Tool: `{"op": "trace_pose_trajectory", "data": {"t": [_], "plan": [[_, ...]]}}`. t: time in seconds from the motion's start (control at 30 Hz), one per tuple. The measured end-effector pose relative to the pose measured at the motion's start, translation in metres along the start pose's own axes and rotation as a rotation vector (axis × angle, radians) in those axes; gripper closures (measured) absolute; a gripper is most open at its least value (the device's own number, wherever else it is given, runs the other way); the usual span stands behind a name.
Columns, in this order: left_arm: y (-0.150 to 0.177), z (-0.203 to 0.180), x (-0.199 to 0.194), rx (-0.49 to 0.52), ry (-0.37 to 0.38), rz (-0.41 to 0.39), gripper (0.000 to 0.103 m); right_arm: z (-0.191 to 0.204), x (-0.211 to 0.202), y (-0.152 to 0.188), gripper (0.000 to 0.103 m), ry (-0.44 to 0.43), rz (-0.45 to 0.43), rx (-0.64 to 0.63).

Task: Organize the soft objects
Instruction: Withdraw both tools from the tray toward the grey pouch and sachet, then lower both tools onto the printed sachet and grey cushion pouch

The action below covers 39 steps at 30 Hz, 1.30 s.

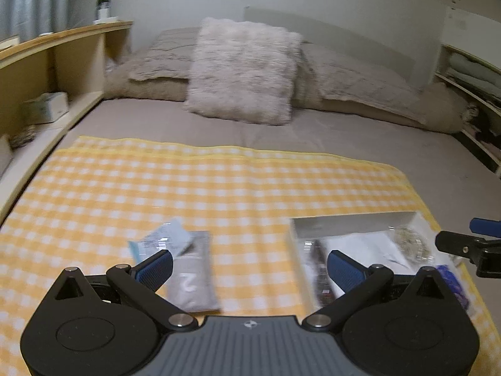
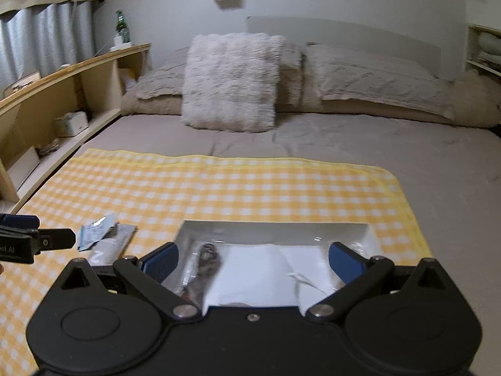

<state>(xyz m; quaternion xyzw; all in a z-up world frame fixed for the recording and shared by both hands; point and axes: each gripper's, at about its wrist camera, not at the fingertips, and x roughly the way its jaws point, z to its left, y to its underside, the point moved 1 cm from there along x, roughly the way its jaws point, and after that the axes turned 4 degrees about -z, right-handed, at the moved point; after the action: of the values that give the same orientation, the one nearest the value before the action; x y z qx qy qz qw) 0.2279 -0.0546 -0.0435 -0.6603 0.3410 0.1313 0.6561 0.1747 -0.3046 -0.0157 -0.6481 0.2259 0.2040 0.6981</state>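
On a yellow checked cloth (image 1: 219,181) (image 2: 238,185) lies a grey soft pack (image 1: 192,272) (image 2: 109,246) with a pale blue sachet (image 1: 162,241) (image 2: 95,230) across its far end. To their right stands a shallow white box (image 1: 353,221) (image 2: 275,228) holding a white folded item (image 2: 260,269), a dark wrapped packet (image 2: 205,269) and a clear crinkled bag (image 1: 410,244). My left gripper (image 1: 250,269) is open above the cloth, between the pack and the box. Over the box hangs my right gripper (image 2: 253,264), open and holding nothing.
The cloth covers the near part of a bed with a grey sheet (image 2: 344,144). A fluffy cushion (image 1: 244,72) (image 2: 230,83) and pillows lean at the headboard. A wooden shelf (image 1: 56,62) with a green bottle (image 1: 103,0) runs along the left.
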Motion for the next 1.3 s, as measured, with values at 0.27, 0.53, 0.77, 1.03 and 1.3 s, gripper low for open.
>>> {"op": "trace_pose_trajectory", "data": {"t": [0.27, 0.53, 0.77, 1.03, 1.3], "plan": [[0.002, 0.062, -0.003, -0.062, -0.1, 0.003, 0.0, 0.05, 0.028, -0.007, 0.0, -0.076, 0.019, -0.06], [0.004, 0.109, 0.007, -0.1, -0.18, 0.033, 0.0, 0.098, 0.059, -0.01, 0.0, -0.149, 0.062, -0.056], [0.005, 0.137, 0.031, -0.148, -0.203, 0.071, 0.0, 0.137, 0.097, -0.008, 0.0, -0.194, 0.123, 0.017], [-0.002, 0.157, 0.061, -0.206, -0.197, 0.057, 0.0, 0.183, 0.149, 0.003, 0.0, -0.223, 0.211, 0.011], [-0.004, 0.164, 0.098, -0.133, -0.185, 0.066, 0.0, 0.212, 0.191, 0.016, 0.015, -0.287, 0.238, -0.034]]}}
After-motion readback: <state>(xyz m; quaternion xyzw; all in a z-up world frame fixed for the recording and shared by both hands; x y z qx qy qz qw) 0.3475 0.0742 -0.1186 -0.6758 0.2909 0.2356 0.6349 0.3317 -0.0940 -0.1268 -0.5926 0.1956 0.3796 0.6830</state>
